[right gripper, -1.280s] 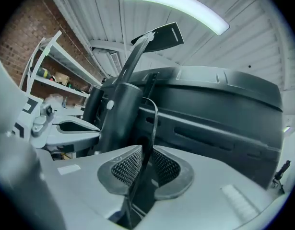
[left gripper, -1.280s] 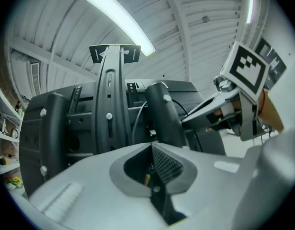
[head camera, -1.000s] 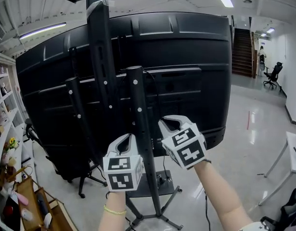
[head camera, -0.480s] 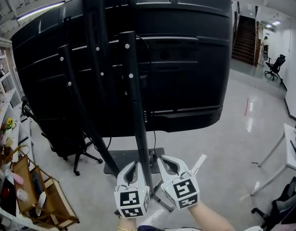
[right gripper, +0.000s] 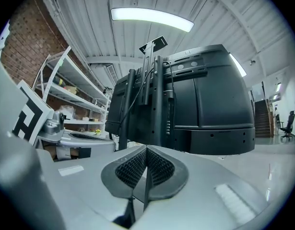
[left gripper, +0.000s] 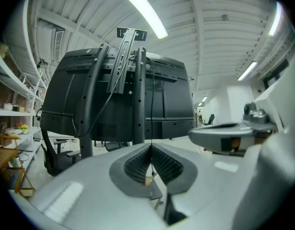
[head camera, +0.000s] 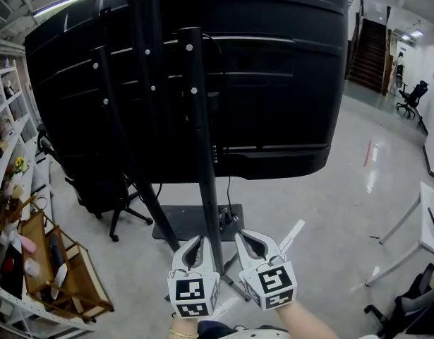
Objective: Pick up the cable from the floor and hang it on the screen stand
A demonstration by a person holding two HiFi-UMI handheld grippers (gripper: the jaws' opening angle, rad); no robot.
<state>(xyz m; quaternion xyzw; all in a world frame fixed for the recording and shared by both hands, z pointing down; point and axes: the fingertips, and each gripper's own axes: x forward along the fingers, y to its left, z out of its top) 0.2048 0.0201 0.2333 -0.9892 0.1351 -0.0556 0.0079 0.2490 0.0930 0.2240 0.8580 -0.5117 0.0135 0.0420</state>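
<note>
The screen stand's black pole [head camera: 202,161] rises in front of me and carries the big black screen [head camera: 273,83], seen from behind. A thin black cable [head camera: 227,196] hangs from the screen's back, just right of the pole, down to the base plate [head camera: 181,224]. In the left gripper view the same cable [left gripper: 151,104] drops in line with the jaw tips. My left gripper [head camera: 196,240] is low, just left of the pole, jaws shut. My right gripper [head camera: 243,236] is just right of the pole, shut and empty. Neither touches the pole or the cable.
An office chair [head camera: 111,196] stands under the screen's left side. Shelves [head camera: 5,154] and a wooden crate [head camera: 58,274] of odds and ends line the left wall. A table leg [head camera: 396,260] is at the right, and stairs [head camera: 375,44] lie far back.
Both grippers have come down from beside the pole at the screen's lower edge to near the stand's base. The right gripper's jaws have closed.
</note>
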